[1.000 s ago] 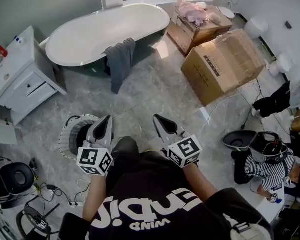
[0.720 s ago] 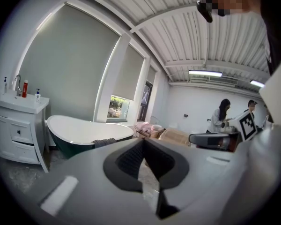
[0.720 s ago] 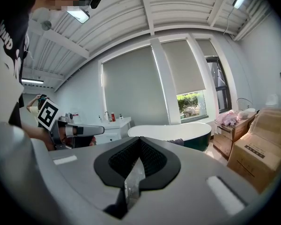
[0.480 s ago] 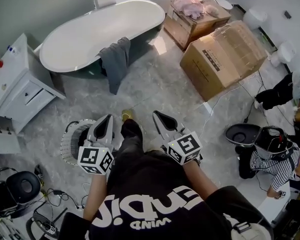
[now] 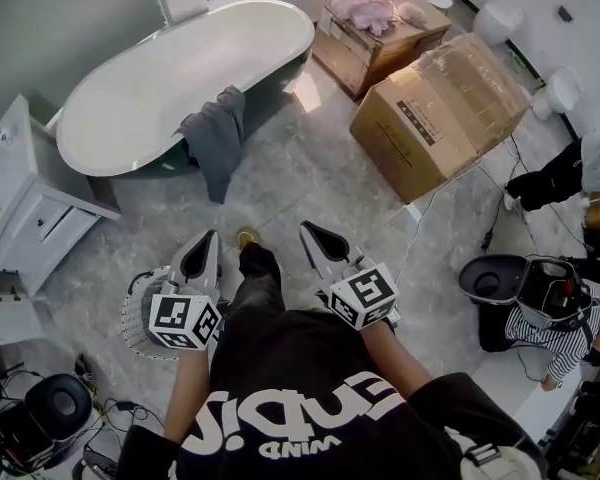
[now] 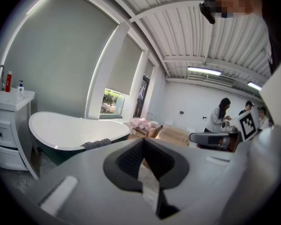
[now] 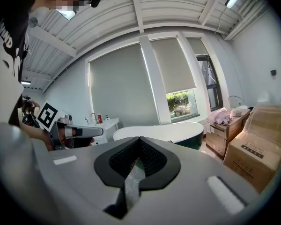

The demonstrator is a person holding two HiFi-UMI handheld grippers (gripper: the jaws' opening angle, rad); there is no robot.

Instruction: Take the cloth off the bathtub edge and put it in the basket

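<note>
Looking past both pairs of jaws, I see the left gripper (image 5: 208,238) shut tight and empty, and the right gripper (image 5: 312,230) likewise. The dark grey cloth (image 5: 215,143) hangs over the rim of the white oval bathtub (image 5: 170,78), well ahead of the jaws. The round white wire basket (image 5: 130,308) sits just below the left jaws.

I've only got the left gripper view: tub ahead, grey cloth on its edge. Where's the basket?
Observer: The basket is on the floor at the person's left side, outside your frame.
Operator: How far down does the cloth hang?
Observer: In the head view the cloth drapes over the near rim of the tub and down its dark outer wall, about to the floor.
Operator: Is the right gripper carrying anything?
Observer: No. Its own view shows the right gripper shut with nothing between the jaws.
</note>
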